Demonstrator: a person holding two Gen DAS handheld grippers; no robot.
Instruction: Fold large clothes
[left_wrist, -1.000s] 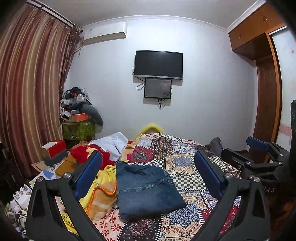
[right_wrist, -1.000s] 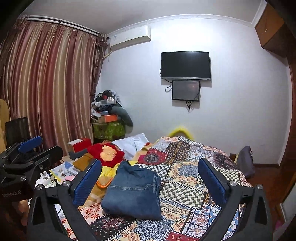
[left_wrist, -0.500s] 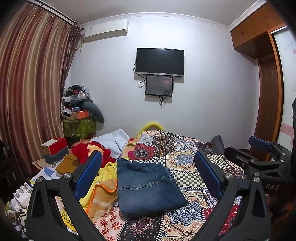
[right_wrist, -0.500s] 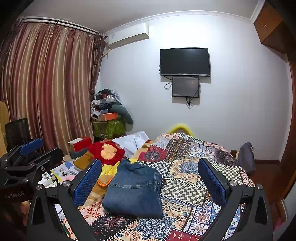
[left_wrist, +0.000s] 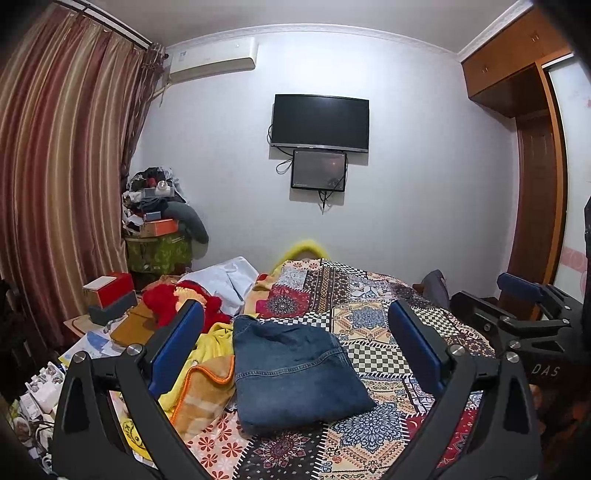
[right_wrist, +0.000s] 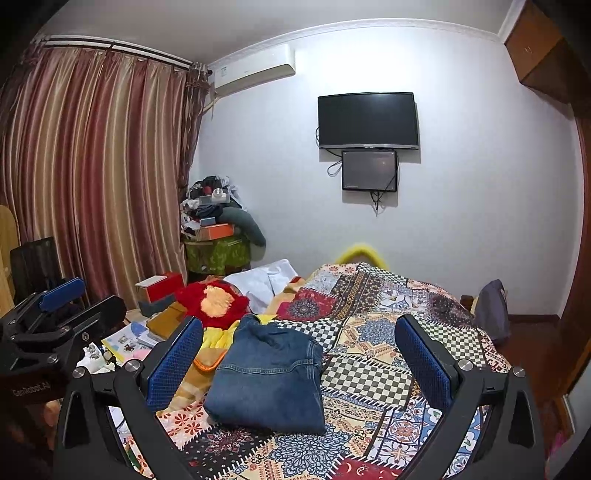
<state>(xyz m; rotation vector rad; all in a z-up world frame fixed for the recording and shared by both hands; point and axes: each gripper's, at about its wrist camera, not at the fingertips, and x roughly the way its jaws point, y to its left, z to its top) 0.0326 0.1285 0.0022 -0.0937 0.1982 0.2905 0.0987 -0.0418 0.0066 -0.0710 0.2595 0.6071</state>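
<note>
Bed (left_wrist: 373, 328) with a patchwork quilt (right_wrist: 373, 354) fills the lower part of both views, striped curtain (left_wrist: 62, 177) on the left wall, white wall ahead with a black TV (left_wrist: 320, 122) and a smaller screen (left_wrist: 319, 170) just under it, cables hanging off both. AC unit (right_wrist: 255, 74) high up beside the curtain rod, small label on it too blurred to read. Wood cabinet (left_wrist: 517, 66) top right. Folded jeans (left_wrist: 291, 373) lie flat on the quilt near the bed's near edge, dead ahead between my fingers, touching neither gripper. Left of the jeans a yellow and orange blanket (left_wrist: 203, 380) touches them, red garment (right_wrist: 212, 301) behind that, white cloth (left_wrist: 225, 280) farther back. Junk pile (left_wrist: 159, 210) on a green-covered stand in the corner. Red box (left_wrist: 109, 291) on the side table. My left gripper (left_wrist: 295, 347) is spread wide, blue pads empty, held above the bed. My right gripper (right_wrist: 299, 350) is likewise spread wide and empty. On my left gripper's body as seen from the right wrist, white print reads roughly "GenRobot.AI"; on my right gripper's body in the left wrist view only "DAS" shows.
</note>
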